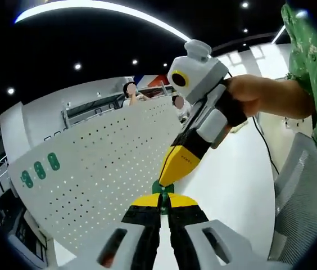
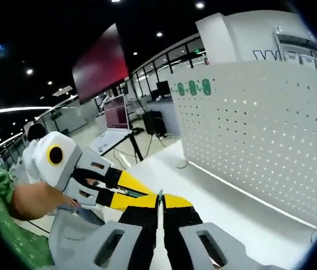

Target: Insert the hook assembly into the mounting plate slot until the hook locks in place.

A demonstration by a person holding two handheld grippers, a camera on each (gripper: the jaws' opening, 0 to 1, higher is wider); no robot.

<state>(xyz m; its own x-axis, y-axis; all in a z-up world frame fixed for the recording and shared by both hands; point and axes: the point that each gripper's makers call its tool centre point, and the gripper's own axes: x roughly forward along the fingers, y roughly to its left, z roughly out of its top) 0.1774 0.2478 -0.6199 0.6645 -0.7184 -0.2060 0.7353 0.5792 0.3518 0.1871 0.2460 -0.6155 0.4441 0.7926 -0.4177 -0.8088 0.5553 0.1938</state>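
Note:
A small green hook assembly (image 1: pixel 163 187) is pinched between the yellow tips of my left gripper (image 1: pixel 164 198), which is shut on it above the white table. My right gripper (image 1: pixel 167 178) comes down from the upper right, and its shut yellow tips meet the same green piece. In the right gripper view the hook (image 2: pixel 159 195) is a thin green sliver between the shut tips of my right gripper (image 2: pixel 159 202), with my left gripper (image 2: pixel 146 197) reaching in from the left. The white perforated mounting plate (image 1: pixel 102 163) (image 2: pixel 259 129) stands upright behind, apart from both grippers.
Three green pieces (image 1: pixel 39 169) (image 2: pixel 192 88) hang near the plate's top corner. A hand (image 1: pixel 265 95) in a green sleeve (image 1: pixel 316 67) holds the right gripper. A grey mesh chair (image 1: pixel 304 185) is on the right. A screen on a stand (image 2: pixel 116 115) is beyond the white table (image 2: pixel 203 185).

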